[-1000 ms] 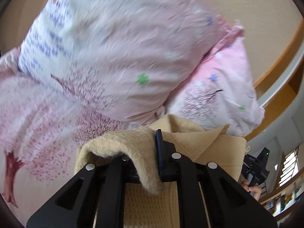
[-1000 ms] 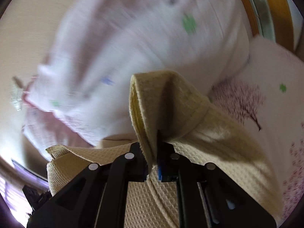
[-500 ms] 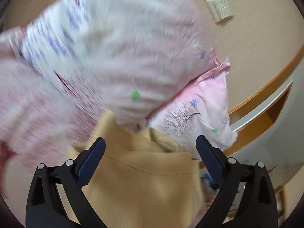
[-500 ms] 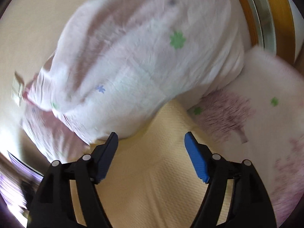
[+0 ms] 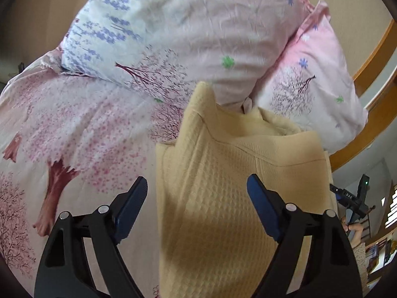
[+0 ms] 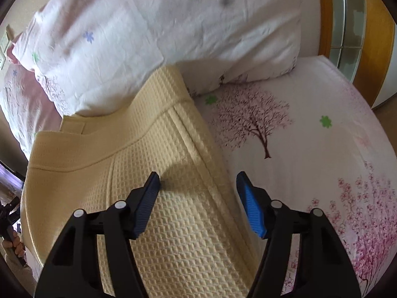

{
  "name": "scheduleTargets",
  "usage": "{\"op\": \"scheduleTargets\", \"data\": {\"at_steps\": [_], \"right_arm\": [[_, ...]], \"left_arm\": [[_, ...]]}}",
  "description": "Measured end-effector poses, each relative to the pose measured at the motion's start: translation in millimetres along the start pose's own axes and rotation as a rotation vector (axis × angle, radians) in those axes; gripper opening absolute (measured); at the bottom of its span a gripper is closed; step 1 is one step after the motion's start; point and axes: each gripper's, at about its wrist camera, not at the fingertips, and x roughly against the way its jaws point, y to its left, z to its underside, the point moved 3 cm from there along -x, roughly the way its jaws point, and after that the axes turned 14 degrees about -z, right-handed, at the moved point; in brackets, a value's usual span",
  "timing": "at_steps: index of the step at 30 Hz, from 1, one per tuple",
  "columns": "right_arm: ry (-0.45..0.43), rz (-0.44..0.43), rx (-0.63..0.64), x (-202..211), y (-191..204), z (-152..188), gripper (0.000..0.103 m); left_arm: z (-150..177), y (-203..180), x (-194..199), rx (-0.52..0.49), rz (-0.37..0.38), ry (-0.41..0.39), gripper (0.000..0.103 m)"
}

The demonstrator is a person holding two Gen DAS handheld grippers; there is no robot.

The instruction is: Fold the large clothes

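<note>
The yellow waffle-knit garment (image 5: pixel 223 186) is lying folded on the bed (image 6: pixel 310 136) against the pillows (image 5: pixel 186 24), appearing soft, thick and limp, best pinched at a hemmed corner; both the left hand-held gripper (image 5: pixel 196 203) and right hand-held gripper (image 6: pixel 198 198) are hovering spread, holding nothing.

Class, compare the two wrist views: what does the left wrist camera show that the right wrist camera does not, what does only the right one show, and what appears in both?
Only the left wrist view shows the lavender print on the pillow, the pink pillow behind it, and the large pink tree trunk on the sheet. Only the right wrist view shows the glass-paned wooden frame and the small dark-trunked tree print. Both show the yellow waffle-weave garment lying on the floral sheet against a pillow, with an open claw above it: left claw, right claw.
</note>
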Motion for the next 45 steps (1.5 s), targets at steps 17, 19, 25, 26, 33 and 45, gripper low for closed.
{"op": "scheduleTargets", "data": {"at_steps": [17,19,25,26,33,45], "right_arm": [[-0.290,-0.194,-0.186,68.3,2.7,14.6,0.012],[-0.262,-0.144,-0.211,53.4,-8.1,18.0,0.012],[-0.135,0.047,-0.217,1.3,-19.5,21.7,0.017],[-0.130,0.064,-0.207,0.7,-18.8,21.5,0.023],[-0.232,0.003,-0.214,74.2,-7.0,45.9,0.078],[-0.105,-0.307,-0.557,73.2,-6.1,135.0,0.093]], "left_arm": [[12.2,11.0,29.2,0.140,0.097,-0.114,0.008],[22.0,21.8,17.6,0.184,0.116,-0.079,0.009],[25.8,34.3,-17.5,0.286,0.103,0.005,0.017],[23.9,33.7,-17.5,0.283,0.090,0.007,0.020],[35.8,54.7,27.9,0.304,0.092,-0.063,0.070],[145.3,33.1,83.6,0.357,0.245,-0.067,0.084]]}}
